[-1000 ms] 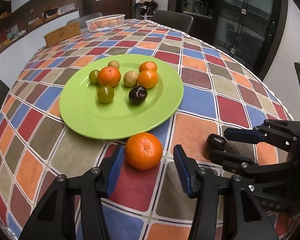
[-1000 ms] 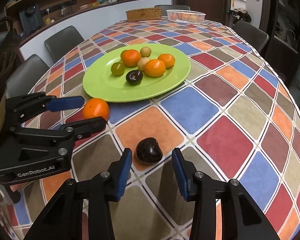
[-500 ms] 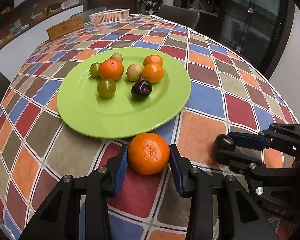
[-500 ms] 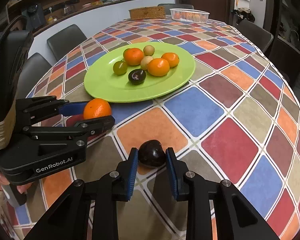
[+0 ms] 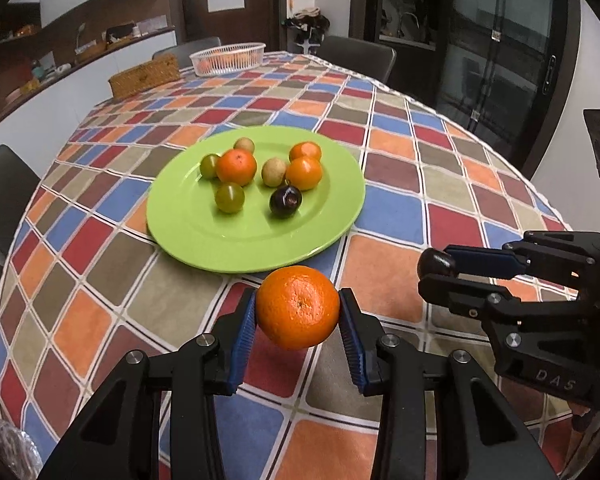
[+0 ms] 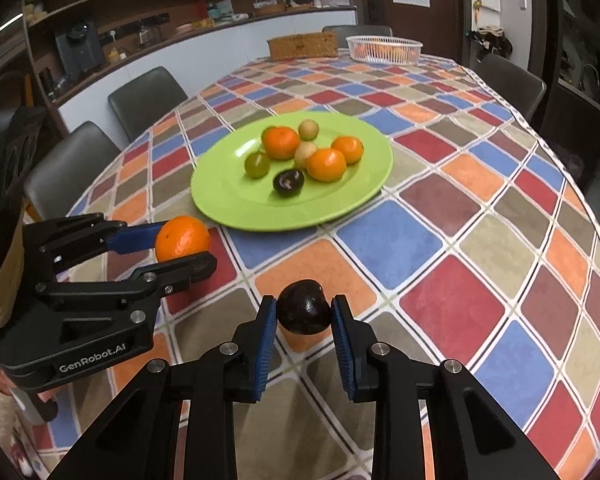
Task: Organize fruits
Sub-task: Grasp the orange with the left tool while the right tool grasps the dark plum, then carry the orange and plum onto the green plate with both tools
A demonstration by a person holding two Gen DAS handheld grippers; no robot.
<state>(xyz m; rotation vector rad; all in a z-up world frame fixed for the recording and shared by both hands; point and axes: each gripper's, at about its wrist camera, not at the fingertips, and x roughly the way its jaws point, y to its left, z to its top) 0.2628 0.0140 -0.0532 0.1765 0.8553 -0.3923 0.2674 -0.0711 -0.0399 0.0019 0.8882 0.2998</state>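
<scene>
My left gripper (image 5: 298,314) is shut on an orange (image 5: 298,307) and holds it a little above the tablecloth, just in front of the green plate (image 5: 204,236). It also shows in the right wrist view (image 6: 184,246) with the orange (image 6: 182,237). My right gripper (image 6: 304,316) is shut on a dark plum (image 6: 304,312), lifted off the cloth; it appears in the left wrist view (image 5: 440,270) with the plum (image 5: 434,263). The plate (image 6: 228,204) holds several fruits: oranges, green ones, pale ones and a dark plum (image 5: 285,201).
A checkered cloth covers the round table (image 5: 440,216). A white basket (image 5: 228,58) and a wicker box (image 5: 144,78) stand at the far edge. Dark chairs (image 6: 146,98) surround the table.
Both grippers closed on their fruits, the left on the orange, the right on the plum, and lifted them off the cloth. Both cameras rose and tilted up.
</scene>
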